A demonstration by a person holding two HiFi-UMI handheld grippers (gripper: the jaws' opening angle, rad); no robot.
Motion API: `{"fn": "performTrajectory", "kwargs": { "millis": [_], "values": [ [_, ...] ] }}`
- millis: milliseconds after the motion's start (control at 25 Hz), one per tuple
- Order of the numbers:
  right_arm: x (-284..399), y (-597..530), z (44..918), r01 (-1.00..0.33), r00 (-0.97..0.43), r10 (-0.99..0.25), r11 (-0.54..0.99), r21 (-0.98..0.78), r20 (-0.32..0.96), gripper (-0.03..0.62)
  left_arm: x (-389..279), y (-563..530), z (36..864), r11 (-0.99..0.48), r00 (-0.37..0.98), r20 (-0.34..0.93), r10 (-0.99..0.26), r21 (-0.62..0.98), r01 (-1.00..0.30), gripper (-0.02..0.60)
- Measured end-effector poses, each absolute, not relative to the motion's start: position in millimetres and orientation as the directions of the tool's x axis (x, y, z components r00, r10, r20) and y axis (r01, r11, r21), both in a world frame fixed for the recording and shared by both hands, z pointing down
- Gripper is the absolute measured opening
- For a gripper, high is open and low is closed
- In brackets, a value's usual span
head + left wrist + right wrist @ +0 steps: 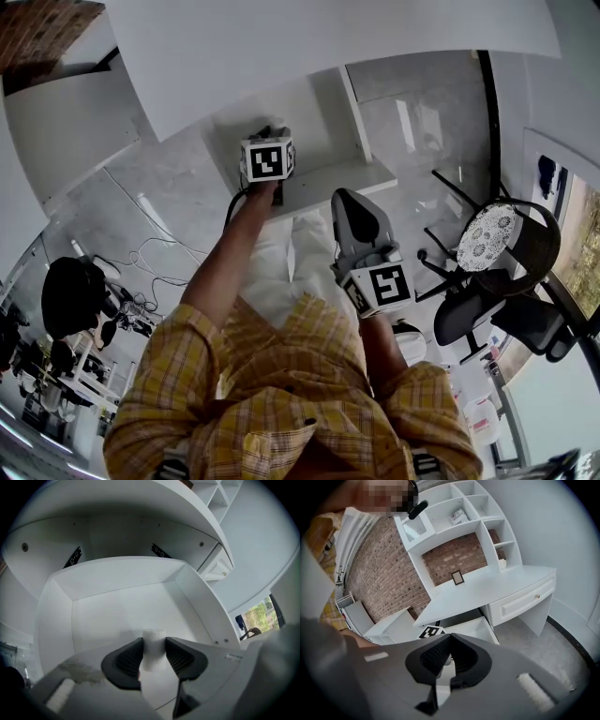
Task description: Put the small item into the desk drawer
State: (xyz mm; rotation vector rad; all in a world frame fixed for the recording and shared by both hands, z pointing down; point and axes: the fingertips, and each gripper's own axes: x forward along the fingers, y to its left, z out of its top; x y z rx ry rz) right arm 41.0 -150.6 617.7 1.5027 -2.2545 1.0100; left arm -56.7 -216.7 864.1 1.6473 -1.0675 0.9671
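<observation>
Left gripper view: small item (153,647) between jaws

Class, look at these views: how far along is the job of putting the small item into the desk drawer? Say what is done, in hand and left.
Done: the drawer stands open. In hand: the left tongs grip the small white item over the drawer's inside. Left: let it go in there. The right tongs are shut and empty, away from the desk.
</observation>
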Motion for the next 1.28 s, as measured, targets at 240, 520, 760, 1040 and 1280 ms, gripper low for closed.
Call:
{"fn": "performTrajectory", "kwargs": {
  "millis": [240,520,760,1040,1280],
  "values": [
    [43,-147,622,-0.885,-0.434,-0.712,0.222,-0.409,0.552,-0.002,-57,-215,871,-0.185,0.322,0.924,-0.209,0.286,-0.940,0.166],
    [46,-145,615,-0.884,-0.437,-0.713,0.229,-0.407,0.549,-0.002,-56,-219,865,-0.189,0.328,0.916,-0.230,0.289,-0.939,0.176],
    [45,-144,610,-0.884,-0.437,-0.725,0.236,-0.404,0.532,-0.002,-58,-221,854,-0.208,0.338,0.907,-0.254,0.290,-0.934,0.176],
    [49,-131,587,-0.881,-0.449,-0.736,0.269,-0.390,0.507,-0.002,-52,-214,817,-0.226,0.346,0.891,-0.295,0.287,-0.931,0.176],
    [46,-128,562,-0.877,-0.460,-0.760,0.309,-0.367,0.460,-0.002,-54,-219,767,-0.250,0.361,0.855,-0.373,0.282,-0.926,0.164]
  ]
}}
